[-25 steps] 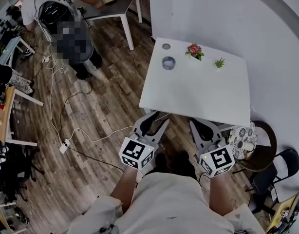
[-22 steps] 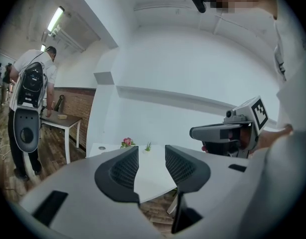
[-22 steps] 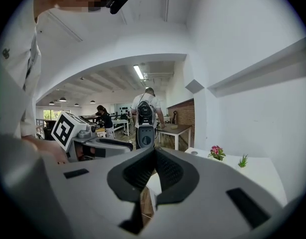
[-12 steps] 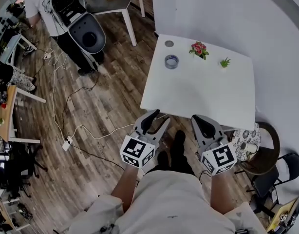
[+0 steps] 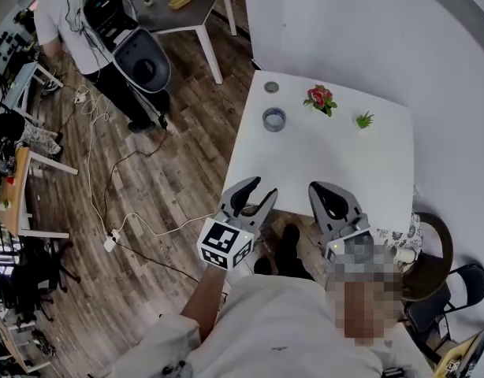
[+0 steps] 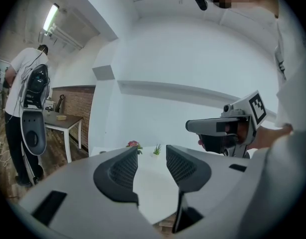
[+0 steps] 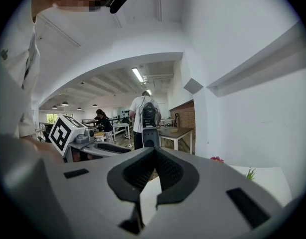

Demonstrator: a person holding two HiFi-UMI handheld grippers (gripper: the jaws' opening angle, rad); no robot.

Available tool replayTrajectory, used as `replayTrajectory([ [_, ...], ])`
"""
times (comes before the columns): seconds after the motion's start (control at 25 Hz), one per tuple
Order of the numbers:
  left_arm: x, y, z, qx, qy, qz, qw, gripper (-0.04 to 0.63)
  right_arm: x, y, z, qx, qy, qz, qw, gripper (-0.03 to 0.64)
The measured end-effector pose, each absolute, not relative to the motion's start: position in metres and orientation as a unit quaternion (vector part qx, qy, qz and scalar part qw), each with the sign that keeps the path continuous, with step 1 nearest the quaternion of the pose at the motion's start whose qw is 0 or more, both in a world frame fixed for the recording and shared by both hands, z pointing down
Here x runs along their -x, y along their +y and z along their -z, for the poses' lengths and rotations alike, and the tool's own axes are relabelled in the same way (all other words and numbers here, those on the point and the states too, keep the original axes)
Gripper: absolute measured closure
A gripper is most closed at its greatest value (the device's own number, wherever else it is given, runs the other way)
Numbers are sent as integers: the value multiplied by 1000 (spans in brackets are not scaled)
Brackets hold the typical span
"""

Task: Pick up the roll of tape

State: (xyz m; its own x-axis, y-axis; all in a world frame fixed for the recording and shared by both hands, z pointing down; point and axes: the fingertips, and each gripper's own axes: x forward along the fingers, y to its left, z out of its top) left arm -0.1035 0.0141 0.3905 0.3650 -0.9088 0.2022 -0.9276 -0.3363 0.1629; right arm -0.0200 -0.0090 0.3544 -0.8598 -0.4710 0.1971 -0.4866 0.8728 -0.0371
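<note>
The roll of tape (image 5: 274, 119), grey-blue and lying flat, sits near the far left edge of the white table (image 5: 336, 160). My left gripper (image 5: 247, 193) is at the table's near left edge, well short of the roll. Its jaws are opening, with nothing between them (image 6: 152, 156). My right gripper (image 5: 331, 189) hangs over the near edge beside it, its jaws shut and empty (image 7: 154, 152). Neither gripper view shows the roll. The left gripper view shows the right gripper (image 6: 189, 127) from the side.
A small grey disc (image 5: 271, 87), a red flower plant (image 5: 320, 98) and a green sprig (image 5: 365, 120) stand at the table's far side. A person with a backpack device (image 5: 120, 34) stands left by a grey side table (image 5: 191, 10). Cables (image 5: 108, 172) cross the wooden floor. A round stool (image 5: 422, 252) is at right.
Both grippers have moved forward until their tips reach the table's near edge. The left jaws have spread wider. The person in the background has shifted.
</note>
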Motion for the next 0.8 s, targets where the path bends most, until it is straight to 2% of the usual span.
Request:
replayTrajectory([
  [0.8, 83, -85, -404, -794, -589, -73, 130, 417, 7, -109, -363, -195, -976, -54, 85, 609],
])
